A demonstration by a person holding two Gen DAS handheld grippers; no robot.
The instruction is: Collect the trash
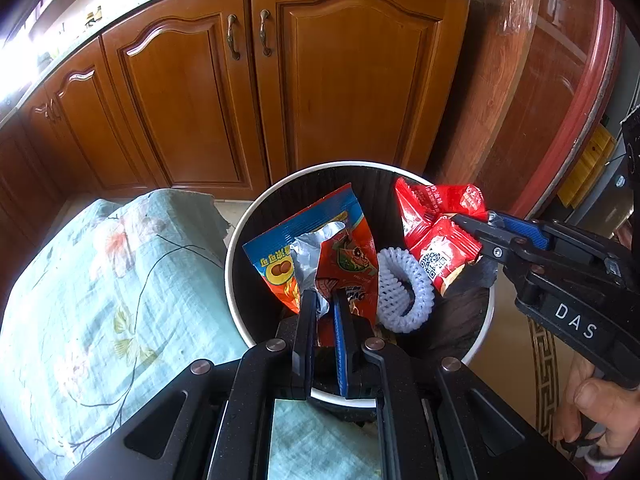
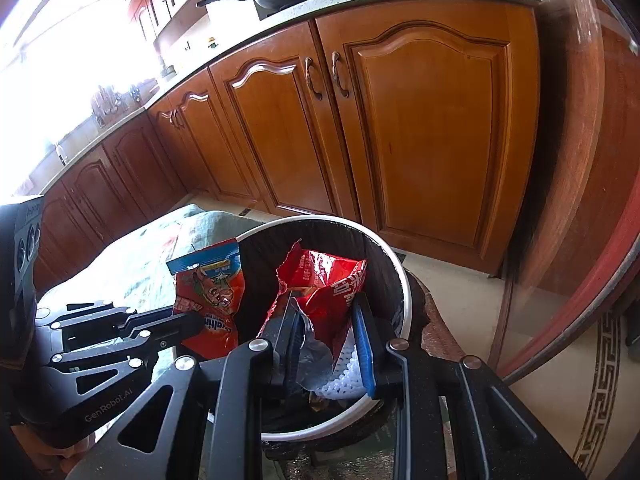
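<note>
The orange snack bag [image 1: 344,264] hangs over the open trash bin [image 1: 240,240], pinched tight in the left gripper [image 1: 322,300]. Beside it, the red wrapper [image 1: 436,232] also hangs over the bin, squeezed in the fingers of the right gripper [image 2: 326,312]. A white foam net [image 1: 404,292] lies inside. Brown cupboards [image 1: 340,80] stand behind.

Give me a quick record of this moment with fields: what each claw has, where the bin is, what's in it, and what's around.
left claw: shut on orange snack bag, over the bin
right claw: shut on red wrapper, over the bin
bin: white rim, dark liner, before the wooden cabinets
in bin: white foam net
beside bin: green floral cloth
stage: both pieces held, not yet dropped
</note>
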